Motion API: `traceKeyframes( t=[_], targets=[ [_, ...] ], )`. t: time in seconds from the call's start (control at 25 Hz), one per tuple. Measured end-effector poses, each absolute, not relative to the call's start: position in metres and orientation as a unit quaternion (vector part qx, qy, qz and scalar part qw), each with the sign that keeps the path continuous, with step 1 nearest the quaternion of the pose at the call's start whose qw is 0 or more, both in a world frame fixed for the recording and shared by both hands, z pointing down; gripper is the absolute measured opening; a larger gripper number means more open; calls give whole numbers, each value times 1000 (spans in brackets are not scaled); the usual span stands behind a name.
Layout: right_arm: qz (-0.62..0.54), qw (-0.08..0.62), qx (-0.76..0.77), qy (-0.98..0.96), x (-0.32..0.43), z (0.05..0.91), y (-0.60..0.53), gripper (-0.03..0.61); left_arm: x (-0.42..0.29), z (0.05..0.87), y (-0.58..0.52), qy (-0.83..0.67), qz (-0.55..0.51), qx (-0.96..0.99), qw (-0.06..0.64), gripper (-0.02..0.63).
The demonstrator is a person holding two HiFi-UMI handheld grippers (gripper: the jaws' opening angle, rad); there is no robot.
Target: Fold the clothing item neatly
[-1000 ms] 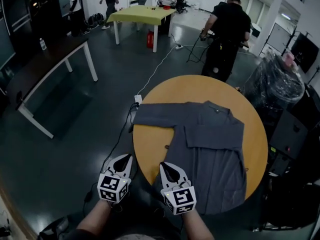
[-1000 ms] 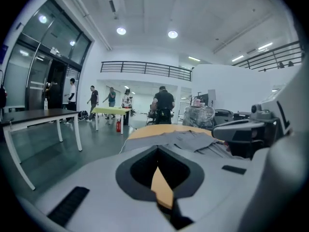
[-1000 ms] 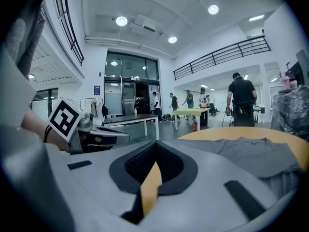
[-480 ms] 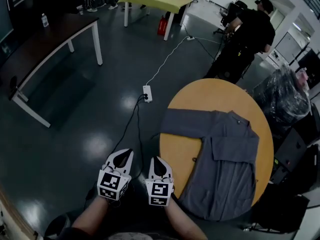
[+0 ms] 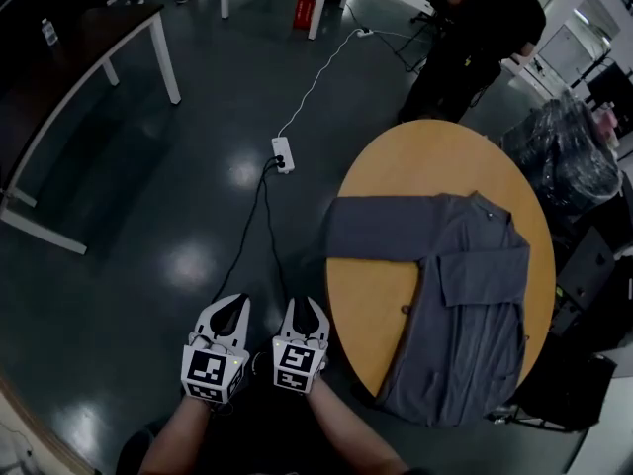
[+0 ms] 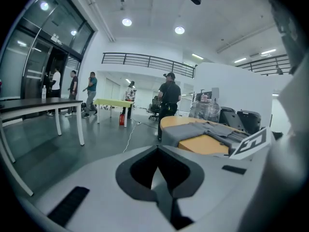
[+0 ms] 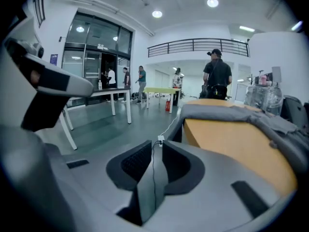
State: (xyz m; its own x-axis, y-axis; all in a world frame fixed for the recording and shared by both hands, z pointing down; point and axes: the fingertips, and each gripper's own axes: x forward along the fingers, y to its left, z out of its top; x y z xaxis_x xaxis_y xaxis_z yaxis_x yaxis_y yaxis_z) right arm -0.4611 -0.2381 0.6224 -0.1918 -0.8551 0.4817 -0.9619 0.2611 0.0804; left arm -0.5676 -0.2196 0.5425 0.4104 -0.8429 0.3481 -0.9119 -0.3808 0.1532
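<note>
Side by side off the table (image 5: 435, 166), left tool (image 5: 229, 310) closed empty, right tool (image 5: 303, 313) has just been opening narrowly, empty.

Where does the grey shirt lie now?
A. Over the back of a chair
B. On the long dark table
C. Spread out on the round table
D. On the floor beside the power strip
C: the shirt lies flat on the round table, with one sleeve stretched out toward the table's edge.
</note>
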Motion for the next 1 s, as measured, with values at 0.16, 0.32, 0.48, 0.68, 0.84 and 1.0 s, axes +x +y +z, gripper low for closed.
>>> traceKeyframes(
  t=[0.16, 0.32, 0.48, 0.68, 0.84, 1.0],
  targets=[
    [135, 239, 623, -732, -455, 668, -270, 71, -578, 565, -231, -538, 120, 817, 168, 8],
    [158, 242, 647, -706, -445, 696, -306, 78, -586, 581, -243, -547, 128, 808, 175, 8],
    [162, 249, 652, -697, -440, 704, -328, 78, -580, 589, -248, -545, 133, 806, 188, 8],
    [165, 255, 644, -702, -449, 702, -335, 78, -574, 587, -248, -535, 136, 811, 194, 8],
    [165, 261, 638, -706, -452, 698, -334, 22, -572, 586, -247, -531, 136, 813, 194, 8],
    [168, 247, 618, -727, -462, 684, -330, 12, -577, 585, -247, -531, 137, 814, 192, 8]
  ],
)
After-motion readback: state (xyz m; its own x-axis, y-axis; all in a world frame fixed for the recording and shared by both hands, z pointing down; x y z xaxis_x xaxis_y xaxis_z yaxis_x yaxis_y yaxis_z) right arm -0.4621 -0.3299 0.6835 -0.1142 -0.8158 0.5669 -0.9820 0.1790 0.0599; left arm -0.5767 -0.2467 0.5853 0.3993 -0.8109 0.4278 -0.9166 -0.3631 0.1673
